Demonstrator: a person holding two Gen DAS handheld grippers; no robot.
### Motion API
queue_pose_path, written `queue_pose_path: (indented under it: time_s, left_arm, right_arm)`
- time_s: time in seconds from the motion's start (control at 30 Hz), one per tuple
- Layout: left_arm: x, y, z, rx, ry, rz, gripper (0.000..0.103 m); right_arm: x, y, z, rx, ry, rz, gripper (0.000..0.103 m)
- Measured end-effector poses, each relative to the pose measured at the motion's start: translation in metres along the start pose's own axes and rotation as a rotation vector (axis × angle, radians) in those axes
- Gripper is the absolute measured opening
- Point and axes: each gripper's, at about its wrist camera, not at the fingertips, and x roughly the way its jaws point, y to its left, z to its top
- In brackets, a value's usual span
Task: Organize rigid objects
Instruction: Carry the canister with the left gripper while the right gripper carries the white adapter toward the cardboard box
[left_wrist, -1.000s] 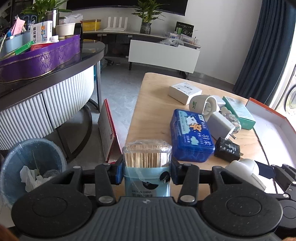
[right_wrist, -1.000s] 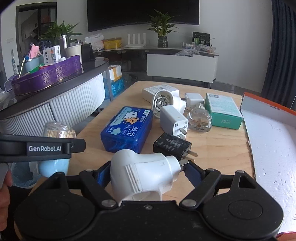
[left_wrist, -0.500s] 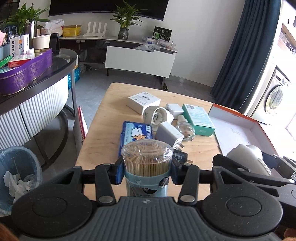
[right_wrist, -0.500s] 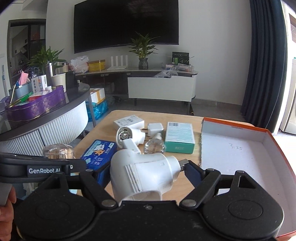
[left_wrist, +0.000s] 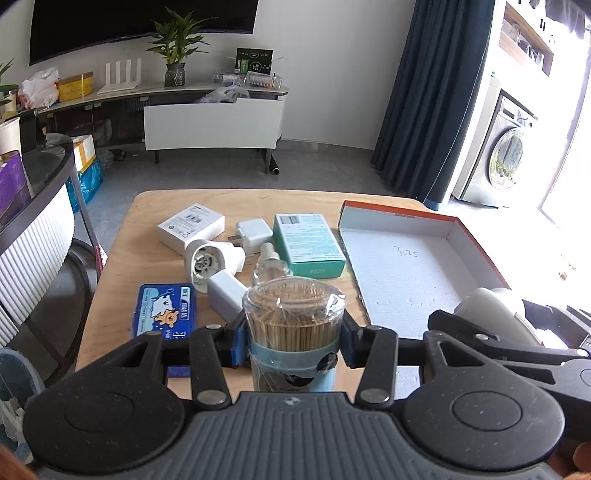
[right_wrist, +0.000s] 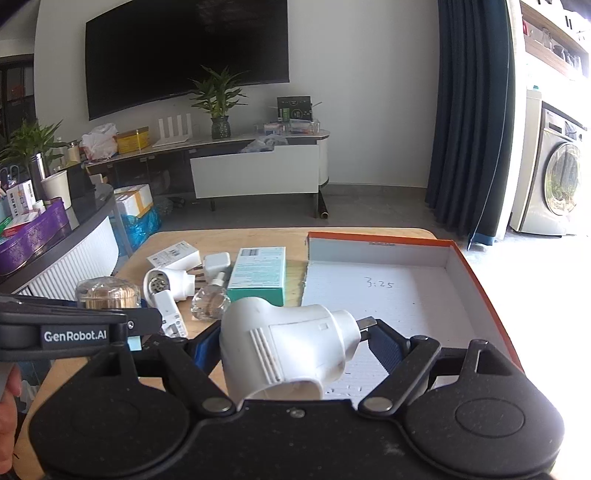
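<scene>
The orange-rimmed tray (right_wrist: 480, 280) lies open and empty on the right half of the wooden table (left_wrist: 147, 266), presumably as the collection point, while the loose items, among them a teal box (left_wrist: 308, 243) and a blue tin (left_wrist: 164, 310), sit grouped just left of it. The right gripper (right_wrist: 295, 347) is clamped on a white plug-in adapter (right_wrist: 288, 343), held above the tray's near edge, apparently for depositing. The left gripper (left_wrist: 291, 339) is clamped on an upright toothpick jar (left_wrist: 293, 332) over the table's near edge, its upright hold probably protecting the contents.
</scene>
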Motion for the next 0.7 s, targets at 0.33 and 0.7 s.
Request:
queue_pose_path:
  time_s: [0.33, 0.7]
  left_arm:
    - [0.009, -0.036, 0.008, -0.009, -0.014, -0.019, 0.047]
    - [0.023, -0.071, 0.016, 0.008, -0.010, -0.049, 0.047]
  right_arm:
    - [0.001, -0.042, 0.002, 0.052, 0.009, -0.030, 0.097]
    - [0.008, -0.077, 0.007, 0.087, 0.014, -0.065, 0.097]
